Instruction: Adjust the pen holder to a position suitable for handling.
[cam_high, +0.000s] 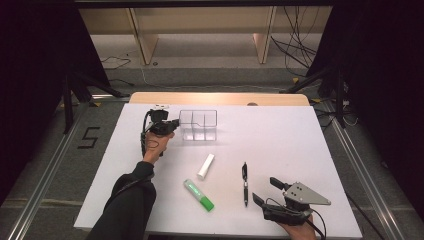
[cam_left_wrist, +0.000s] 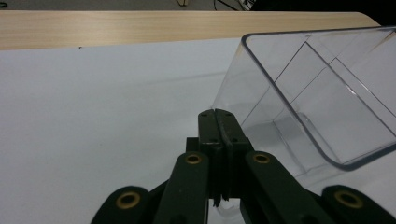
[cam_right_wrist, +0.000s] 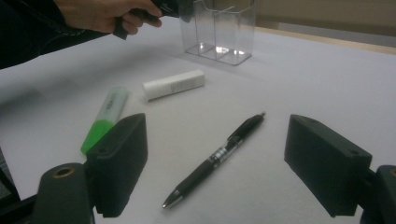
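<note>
Nearest us, at the desk's (cam_high: 320, 150) front edge on the right, our right claw (cam_high: 265, 192) rests low with its jaws spread wide and nothing between them. In the right gripper view the black pen (cam_right_wrist: 217, 156) lies on the white surface straight ahead of that gap, apart from both pads, tip toward us. In the high view the pen (cam_high: 245, 182) sits just left of the right claw, with bare desk all the way to the right edge.

A little farther left lie the green highlighter (cam_high: 198, 195), close to the front edge, and beyond it the white tube (cam_high: 205, 166); the two are near each other but not touching, and both are apart from the pen. Between them and the left edge, only our left sleeve (cam_high: 127, 200) crosses the surface.

Farther off, toward the back, our left claw (cam_high: 175, 123) is pinched onto the left wall of the clear organizer (cam_high: 198, 125). The left gripper view shows the jaws pressed together with the thin transparent wall between them, and the organizer (cam_left_wrist: 322, 107) looks tilted there, its inner dividers visible. It stands left of centre, well short of the wooden strip (cam_high: 220, 98) along the far edge. To its right the back half of the desk is open, and a broad white band separates it from the items in front
</note>
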